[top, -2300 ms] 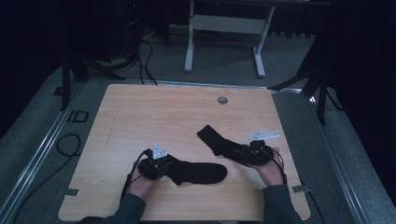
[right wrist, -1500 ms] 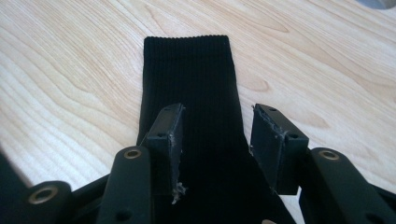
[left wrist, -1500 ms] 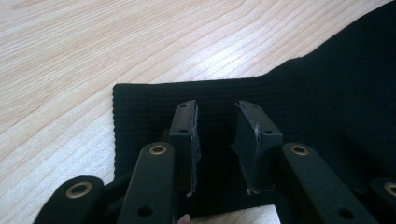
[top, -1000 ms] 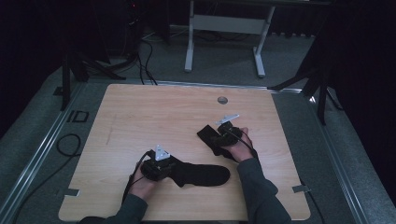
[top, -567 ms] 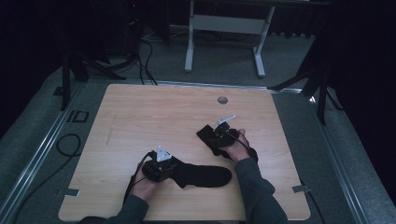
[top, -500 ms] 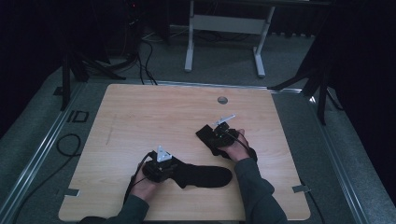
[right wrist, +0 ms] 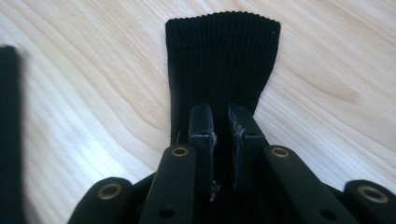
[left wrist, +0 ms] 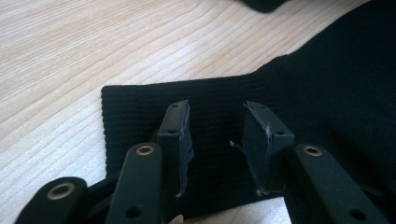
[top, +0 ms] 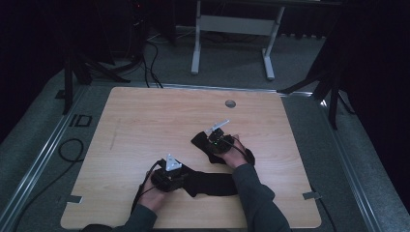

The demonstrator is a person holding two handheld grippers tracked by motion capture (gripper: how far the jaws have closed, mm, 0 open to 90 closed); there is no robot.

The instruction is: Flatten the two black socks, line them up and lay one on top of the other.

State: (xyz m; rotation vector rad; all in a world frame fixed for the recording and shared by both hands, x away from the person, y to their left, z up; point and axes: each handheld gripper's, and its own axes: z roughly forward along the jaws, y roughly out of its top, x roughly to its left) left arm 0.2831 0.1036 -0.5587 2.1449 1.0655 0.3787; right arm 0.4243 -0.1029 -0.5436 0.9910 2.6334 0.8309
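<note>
Right gripper (right wrist: 219, 121): jaws have just been closing and now pinch a fold of the upper black ribbed knit sock (right wrist: 223, 56), whose cuff extends toward 12 o'clock in the right gripper view. Left gripper (left wrist: 219, 135): jaws have just been opening and stand apart over the cuff of the lower black knit sock (left wrist: 327, 93), which lies flat beneath them. On the light wooden table (top: 145, 121), the upper sock (top: 200, 141) lies at 1 o'clock from the lower sock (top: 212, 183).

Right gripper (right wrist: 219, 119) hides perhaps half its sock (right wrist: 223, 56)
</note>
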